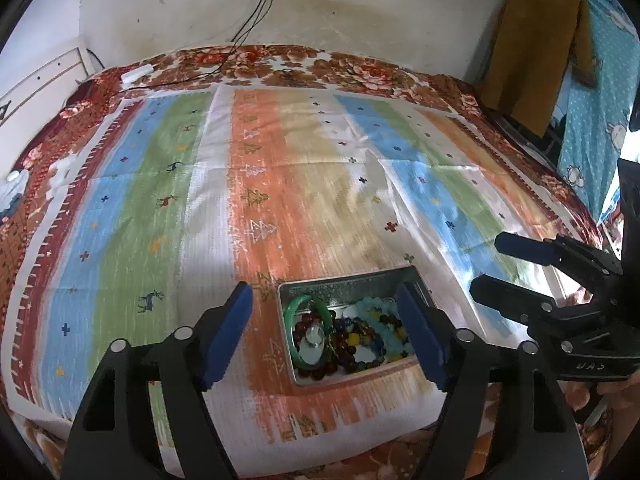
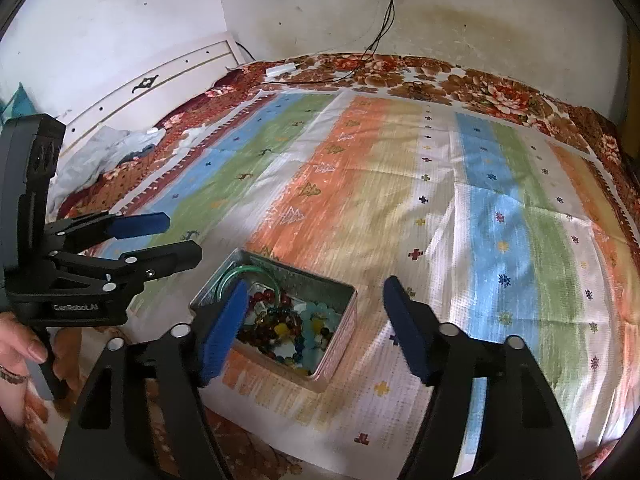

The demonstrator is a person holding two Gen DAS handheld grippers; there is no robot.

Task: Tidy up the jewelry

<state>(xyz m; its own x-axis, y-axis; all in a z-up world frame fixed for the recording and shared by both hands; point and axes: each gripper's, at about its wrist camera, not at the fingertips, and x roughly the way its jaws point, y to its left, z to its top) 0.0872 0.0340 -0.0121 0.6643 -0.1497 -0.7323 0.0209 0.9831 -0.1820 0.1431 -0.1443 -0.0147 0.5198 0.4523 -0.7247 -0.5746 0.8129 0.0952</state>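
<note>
A silver metal tin (image 1: 344, 282) (image 2: 340, 316) sits on a striped cloth near its front edge. It holds a green bangle (image 1: 298, 308) (image 2: 246, 270), several beaded bracelets (image 1: 376, 322) (image 2: 288, 328) and loose coloured beads. My left gripper (image 1: 326, 328) is open and empty, above the tin with its jaws either side of the tin's left part. It also shows at the left of the right wrist view (image 2: 176, 236). My right gripper (image 2: 314, 320) is open and empty over the tin's right side. It also shows at the right of the left wrist view (image 1: 492, 266).
The striped cloth (image 1: 280, 184) (image 2: 400, 184) lies over a floral blanket (image 1: 360, 72) on a bed. A white headboard (image 2: 160, 88) stands at the left. Cables (image 1: 248, 28) run from a wall socket to a white adapter (image 1: 138, 73). Hanging fabric (image 1: 532, 48) is at the right.
</note>
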